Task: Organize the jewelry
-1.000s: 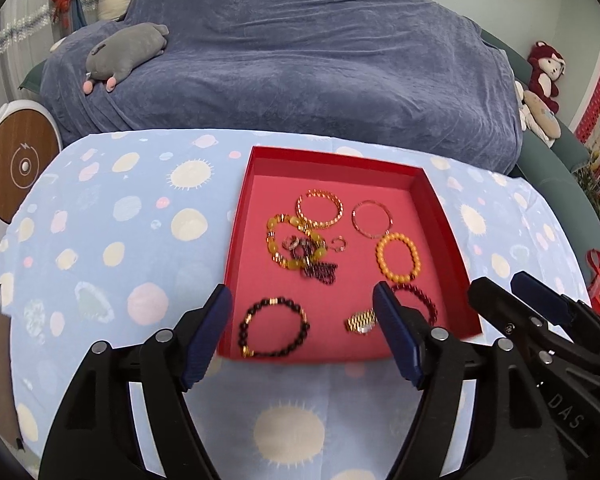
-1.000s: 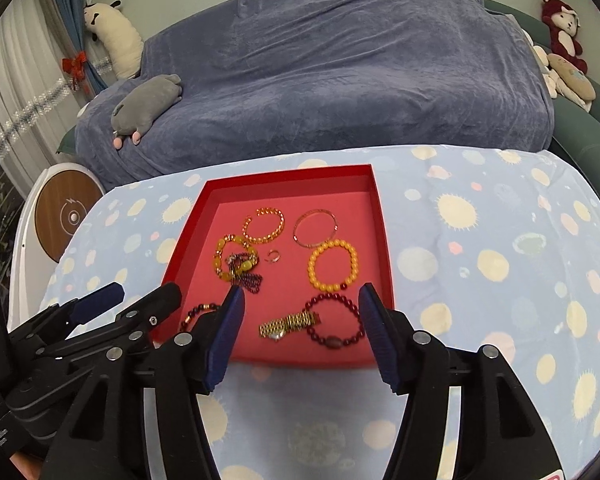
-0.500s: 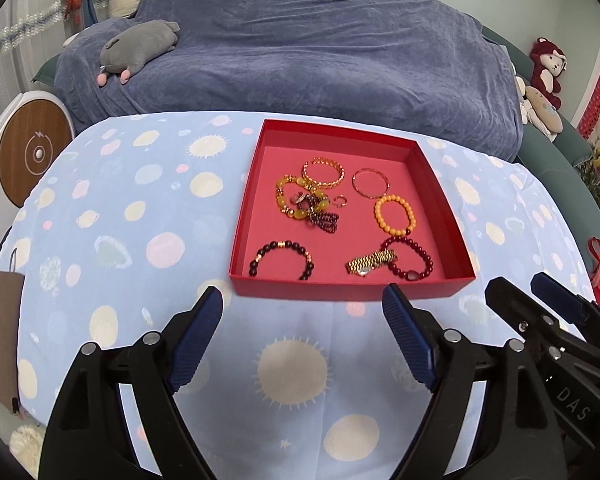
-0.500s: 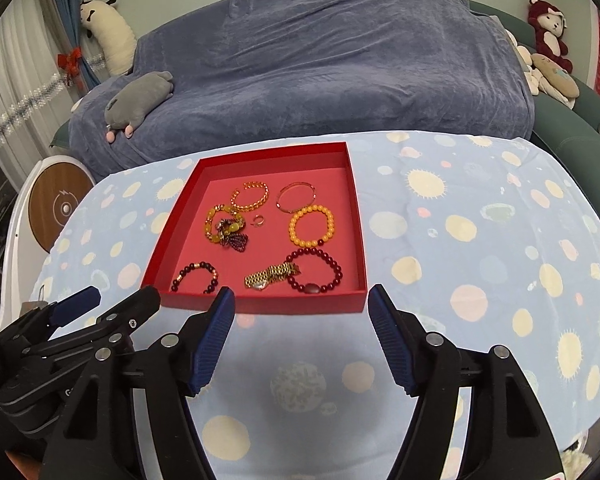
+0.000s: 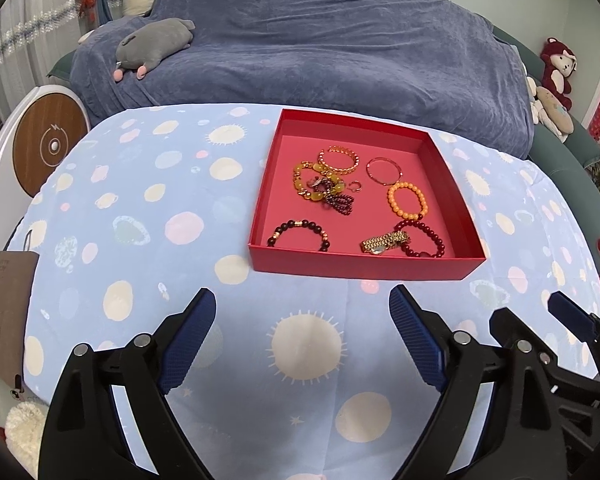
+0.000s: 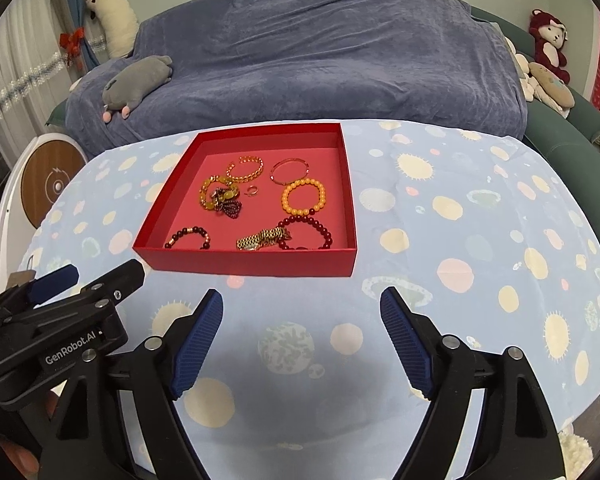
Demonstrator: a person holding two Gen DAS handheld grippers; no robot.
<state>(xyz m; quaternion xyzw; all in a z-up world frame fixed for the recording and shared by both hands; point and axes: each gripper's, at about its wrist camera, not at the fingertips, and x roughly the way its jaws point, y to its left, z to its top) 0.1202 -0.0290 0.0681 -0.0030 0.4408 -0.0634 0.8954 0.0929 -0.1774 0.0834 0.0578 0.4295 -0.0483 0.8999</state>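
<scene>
Red is the box in the left wrist view, sitting on the blue spotted cloth a bit far from the left gripper, whose blue fingers are wide apart and hold nothing; inside lie an orange bead bracelet, a gold watch and a dark bead bracelet. From the right wrist view, the right gripper is spread apart and empty too, near the same red box, with the watch by its near wall.
</scene>
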